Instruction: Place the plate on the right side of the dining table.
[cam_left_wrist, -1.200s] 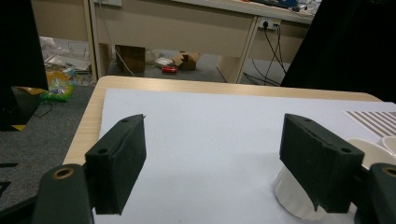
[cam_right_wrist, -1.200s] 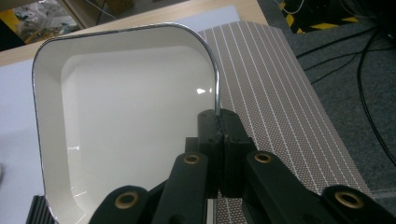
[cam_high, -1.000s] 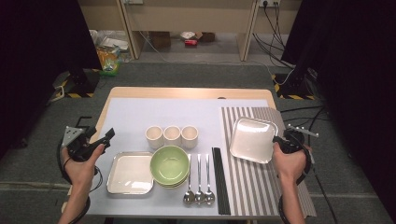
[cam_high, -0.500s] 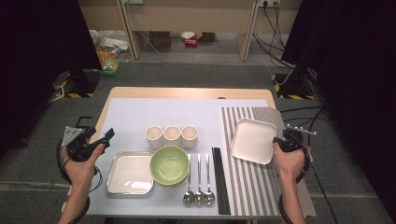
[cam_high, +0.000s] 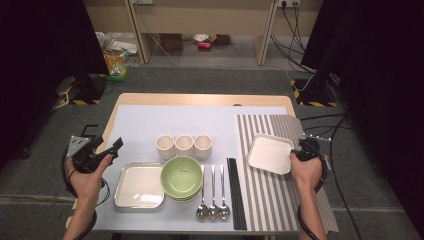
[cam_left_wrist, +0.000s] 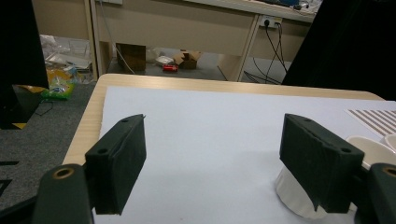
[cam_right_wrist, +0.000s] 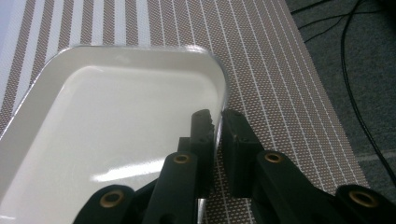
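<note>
A person sits at a wooden table (cam_high: 150, 98) covered with a pale blue sheet, holding a two-jaw gripper in each hand. On the right side lies a brown and white striped placemat (cam_high: 280, 200), and on it sits a square white plate (cam_high: 267, 152) with rounded corners, lying near the mat's far end. The right gripper (cam_high: 294, 156) is at the plate's right edge. In the right gripper view, its two black jaws straddle the plate's rim (cam_right_wrist: 219, 100), one jaw inside the plate and one outside over the mat; they have just been opening, and a thin gap shows between the pads and the rim, so the grip looks loosened rather than clamped. The plate rests flat on the mat in the high view. The left gripper (cam_high: 115, 147) hovers over the left edge of the table, well apart from the plate, with its jaws spread wide and nothing between them. In the left gripper view, a white cup (cam_left_wrist: 299, 193) stands just behind the right-hand jaw. Toward the middle of the table, three white cups (cam_high: 184, 145) stand in a row. In front of them is a stack of green bowls (cam_high: 181, 175), with a second square white plate (cam_high: 139, 185) to its left. To the right of the bowls lie three metal spoons (cam_high: 212, 200) side by side, then black chopsticks (cam_high: 236, 195) at the mat's left edge.
</note>
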